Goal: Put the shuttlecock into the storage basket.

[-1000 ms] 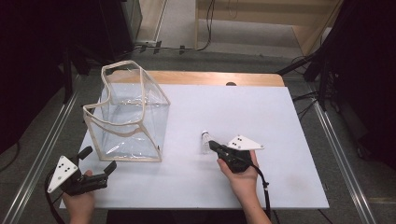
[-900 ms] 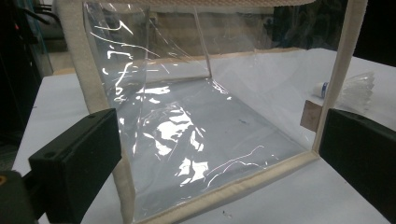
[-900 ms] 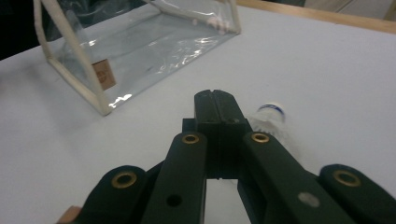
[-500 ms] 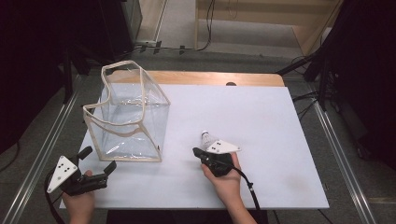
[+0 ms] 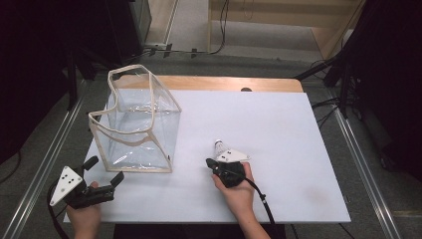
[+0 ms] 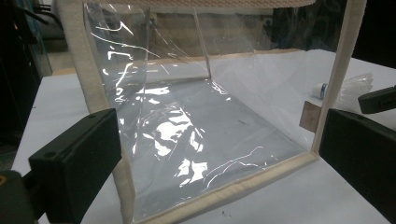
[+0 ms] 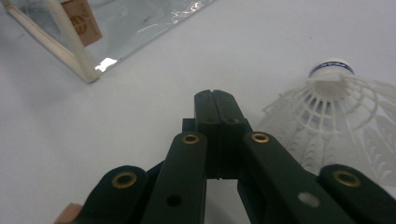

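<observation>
A white feather shuttlecock lies on the white table, its blue-banded cork pointing away. My right gripper rests just beside it with nothing between its jaws. In the right gripper view the jaws are pressed together, and the shuttlecock lies to their right, apart from them. A clear plastic bag with cream trim stands open at the table's left. My left gripper is at the near left corner, open. In its own view the left gripper faces the bag.
A wooden strip runs along the table's far edge. Metal rails flank both sides, with dark equipment and cables beyond. Through the bag, the left gripper view shows the shuttlecock and the other gripper's tip.
My right gripper has moved left and slightly down, coming to rest beside the shuttlecock, jaws still shut. The left gripper and the bag have stayed where they were.
</observation>
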`<state>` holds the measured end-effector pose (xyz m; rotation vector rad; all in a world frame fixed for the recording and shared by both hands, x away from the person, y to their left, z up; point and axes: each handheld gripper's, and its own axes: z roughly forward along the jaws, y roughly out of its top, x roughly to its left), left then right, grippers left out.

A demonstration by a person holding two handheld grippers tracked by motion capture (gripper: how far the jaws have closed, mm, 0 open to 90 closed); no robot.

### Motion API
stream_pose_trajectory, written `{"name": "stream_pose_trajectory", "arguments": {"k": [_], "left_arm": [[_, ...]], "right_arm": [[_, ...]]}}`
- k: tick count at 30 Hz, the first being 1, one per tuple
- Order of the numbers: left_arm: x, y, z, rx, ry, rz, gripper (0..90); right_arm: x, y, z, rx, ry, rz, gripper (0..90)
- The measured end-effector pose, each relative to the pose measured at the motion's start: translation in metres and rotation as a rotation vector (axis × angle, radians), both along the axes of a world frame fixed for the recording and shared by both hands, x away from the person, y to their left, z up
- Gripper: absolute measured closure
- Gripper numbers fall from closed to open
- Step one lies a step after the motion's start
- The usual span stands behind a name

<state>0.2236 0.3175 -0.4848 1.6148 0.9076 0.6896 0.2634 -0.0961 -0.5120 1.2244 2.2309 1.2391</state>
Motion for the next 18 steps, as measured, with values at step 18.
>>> {"name": "stream_pose_trajectory", "arguments": {"k": [18], "left_arm": [[0.0,0.0,0.0,0.002,0.002,0.0,0.0]], "right_arm": [[0.007,-0.034,0.002,-0.005,0.003,-0.097,87.8]]}}
